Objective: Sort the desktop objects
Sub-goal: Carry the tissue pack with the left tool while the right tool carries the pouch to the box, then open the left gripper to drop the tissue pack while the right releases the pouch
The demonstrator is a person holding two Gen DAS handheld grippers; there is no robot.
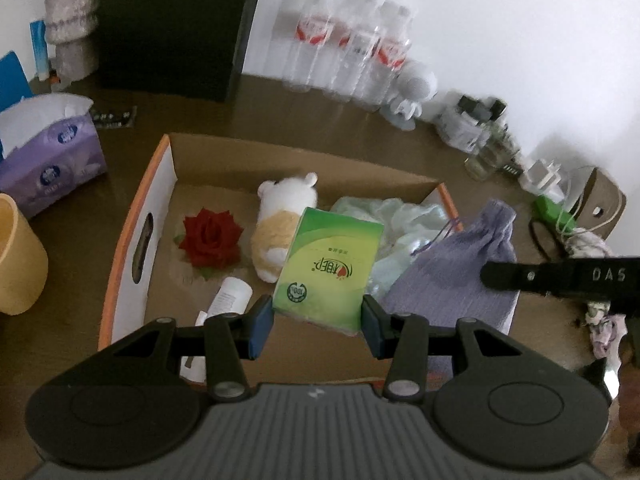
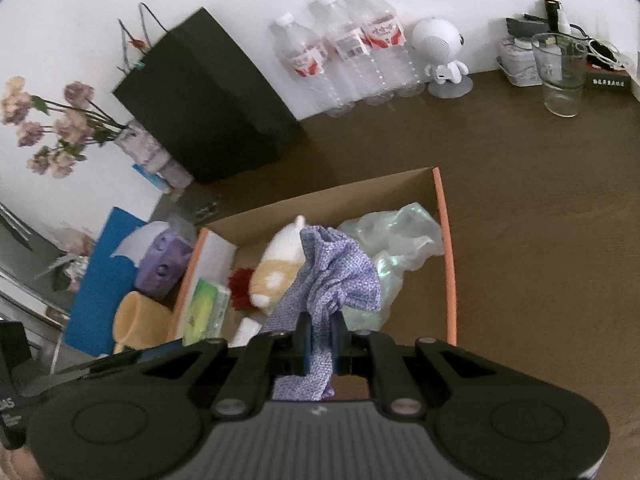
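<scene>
The green tissue pack (image 1: 329,270) sits clenched between the blue pads of the left tongs (image 1: 318,326), its near end pinched at both sides and its far end reaching out ahead of them over the open cardboard box (image 1: 136,240); the purple cloth (image 2: 328,280) is pinched tight in the right tongs (image 2: 320,344), bunched up just ahead of the pads with a tail trailing back beneath them — it too hangs over the box.

Past the left tongs, inside the box, lie a white-and-tan plush toy (image 1: 280,224) just behind the pack's far end, a red rose (image 1: 211,238) to the left of it, a small white bottle (image 1: 232,294) close by the left pad, and a pale green plastic bag (image 1: 400,220) to the right; from the left wrist view the purple cloth drapes over the box's right corner, with the black arm of the right tongs reaching in from the right edge.

Further out on the brown tabletop (image 2: 540,220): a purple tissue box (image 1: 48,156) and a yellow cup (image 1: 18,256) off to the left of the left tongs; a black paper bag (image 2: 208,96), clear water bottles (image 2: 344,48) and a white robot figure (image 2: 440,52) against the wall ahead; a clear glass (image 2: 560,72) far ahead to the right of the right tongs.
</scene>
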